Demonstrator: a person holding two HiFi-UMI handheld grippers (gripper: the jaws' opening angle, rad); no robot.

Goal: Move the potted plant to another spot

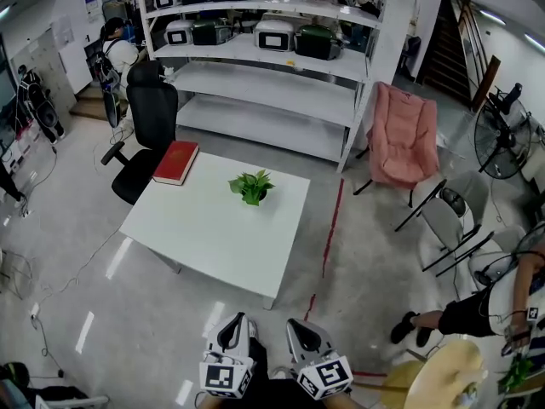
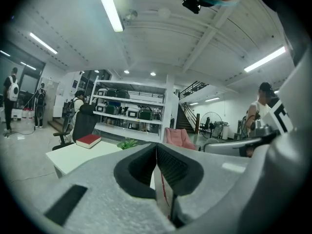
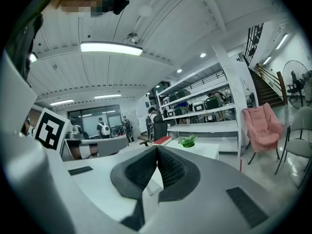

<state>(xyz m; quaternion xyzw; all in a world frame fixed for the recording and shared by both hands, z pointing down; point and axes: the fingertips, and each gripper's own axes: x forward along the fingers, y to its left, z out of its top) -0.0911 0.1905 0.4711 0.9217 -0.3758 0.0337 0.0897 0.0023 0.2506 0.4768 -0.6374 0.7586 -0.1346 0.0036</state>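
Observation:
A small green potted plant [image 1: 252, 187] stands near the far edge of a white square table [image 1: 213, 237]. In the left gripper view the plant [image 2: 127, 144] shows just above the jaws, far off; in the right gripper view it [image 3: 187, 141] sits on the table ahead. My left gripper [image 1: 238, 322] and right gripper [image 1: 297, 327] are side by side at the bottom of the head view, well short of the table. Both are shut with nothing between the pads.
A red book [image 1: 176, 162] lies on the table's far left corner. A black office chair [image 1: 146, 126] stands behind it. White shelving [image 1: 264, 83] with cases rises beyond. A pink chair [image 1: 402, 139] and folding chairs [image 1: 451, 224] are at right. A red floor line [image 1: 330, 228] runs beside the table.

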